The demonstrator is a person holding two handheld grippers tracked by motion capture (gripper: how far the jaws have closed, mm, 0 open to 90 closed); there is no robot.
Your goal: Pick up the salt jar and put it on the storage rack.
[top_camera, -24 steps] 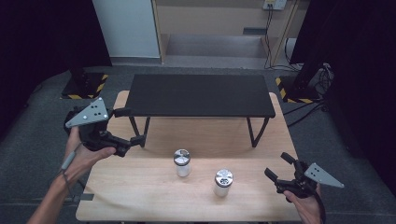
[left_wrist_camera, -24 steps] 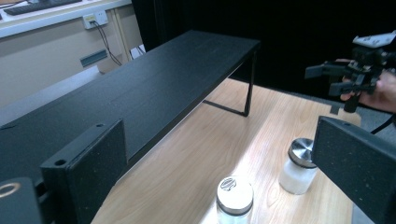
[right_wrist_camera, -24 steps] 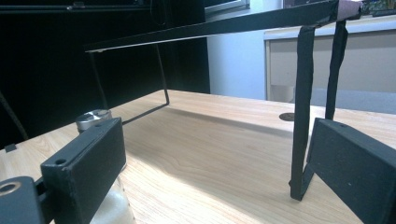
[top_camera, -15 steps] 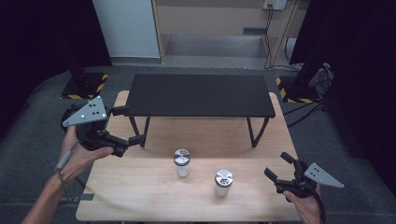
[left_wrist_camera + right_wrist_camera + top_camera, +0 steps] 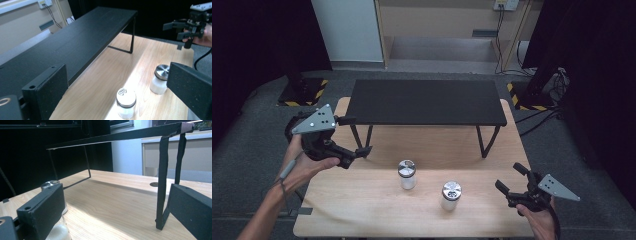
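Table [image 5: 362, 210] pale smooth wood; shelf [image 5: 427, 102] matt black; shakers [image 5: 407, 175] clear glass, shiny metal lids.

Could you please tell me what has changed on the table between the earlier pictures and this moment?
Hardly anything: the left gripper has drifted a touch higher, holding nothing. The right gripper stays open and empty, and both shakers and the black shelf stand where they were.

My left black two-jaw gripper [image 5: 354, 135] carries a grey three-cornered plate dotted with small dark screws, and a thin grey cable trails along my bare forearm. My right black gripper [image 5: 511, 177] wears the same grey plate. Each flat, speckled jaw pad has a small round hole near its end.
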